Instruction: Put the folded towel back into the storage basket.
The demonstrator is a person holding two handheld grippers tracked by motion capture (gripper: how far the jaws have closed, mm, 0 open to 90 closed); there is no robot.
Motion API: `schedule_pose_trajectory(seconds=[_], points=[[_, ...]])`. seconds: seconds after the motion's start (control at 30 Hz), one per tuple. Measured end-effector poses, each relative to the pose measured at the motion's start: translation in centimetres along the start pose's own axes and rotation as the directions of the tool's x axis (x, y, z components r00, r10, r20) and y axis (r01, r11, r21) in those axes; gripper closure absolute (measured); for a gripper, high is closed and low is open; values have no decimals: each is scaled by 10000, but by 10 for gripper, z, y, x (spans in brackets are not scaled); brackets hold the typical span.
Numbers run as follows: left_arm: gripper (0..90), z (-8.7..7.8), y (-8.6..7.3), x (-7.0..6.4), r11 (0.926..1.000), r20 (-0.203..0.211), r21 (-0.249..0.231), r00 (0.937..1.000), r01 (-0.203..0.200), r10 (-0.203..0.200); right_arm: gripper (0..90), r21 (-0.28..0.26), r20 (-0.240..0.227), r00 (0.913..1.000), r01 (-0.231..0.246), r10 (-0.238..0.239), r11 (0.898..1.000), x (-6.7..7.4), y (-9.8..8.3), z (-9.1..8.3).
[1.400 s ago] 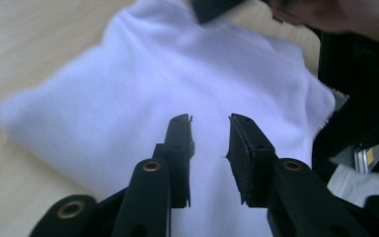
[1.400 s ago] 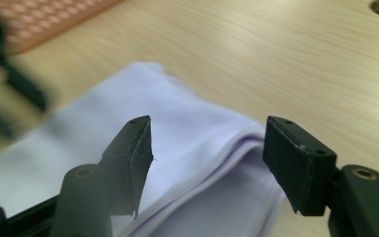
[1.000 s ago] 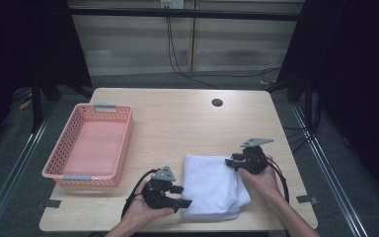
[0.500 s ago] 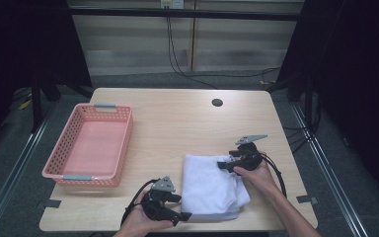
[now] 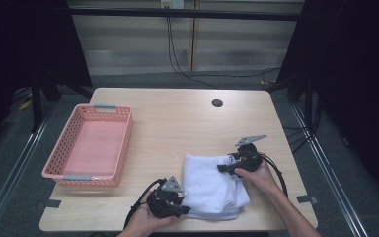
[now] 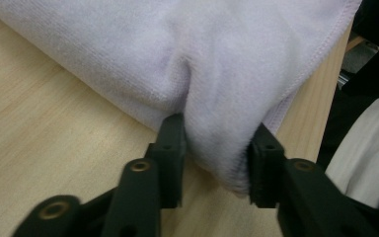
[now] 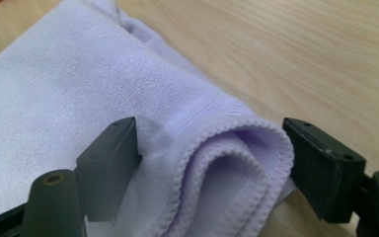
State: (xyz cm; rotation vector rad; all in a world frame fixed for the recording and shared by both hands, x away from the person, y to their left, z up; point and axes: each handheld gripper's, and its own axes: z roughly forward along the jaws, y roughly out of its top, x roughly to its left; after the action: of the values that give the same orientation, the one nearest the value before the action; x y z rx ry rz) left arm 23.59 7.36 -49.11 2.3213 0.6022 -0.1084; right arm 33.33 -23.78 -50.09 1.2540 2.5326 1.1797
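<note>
while the left gripper's (image 5: 180, 210) fingers (image 6: 170, 148) pinch the towel's (image 5: 209, 185) near corner, right gripper (image 5: 224, 168) wide astride its fold.

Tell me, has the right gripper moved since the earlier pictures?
Yes. The right gripper has shifted left, away from the wooden table's right edge, onto the folded white towel.

A white towel (image 5: 212, 185) is lying folded into a thick pad near the front edge of the bench (image 5: 177, 118), toward its right side. Its pile is looking soft and fine, with stitched hems running along the edges. One corner is bunching into a crease at the near left, and folded layers are curling over at the right edge.
</note>
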Motion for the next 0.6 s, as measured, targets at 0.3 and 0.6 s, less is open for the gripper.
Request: schedule_pose_trajectory(seconds=[0.3, 0.6], points=[[744, 0, 1, 5, 9999, 344, 54, 9993, 135, -137, 553, 340, -713, 9972, 269, -245, 9991, 7, 1, 2], [757, -1, 2, 9, 9991, 664, 85, 9969, 406, -411, 679, 486, -1003, 9946, 311, -261, 9983, 7, 4, 0]])
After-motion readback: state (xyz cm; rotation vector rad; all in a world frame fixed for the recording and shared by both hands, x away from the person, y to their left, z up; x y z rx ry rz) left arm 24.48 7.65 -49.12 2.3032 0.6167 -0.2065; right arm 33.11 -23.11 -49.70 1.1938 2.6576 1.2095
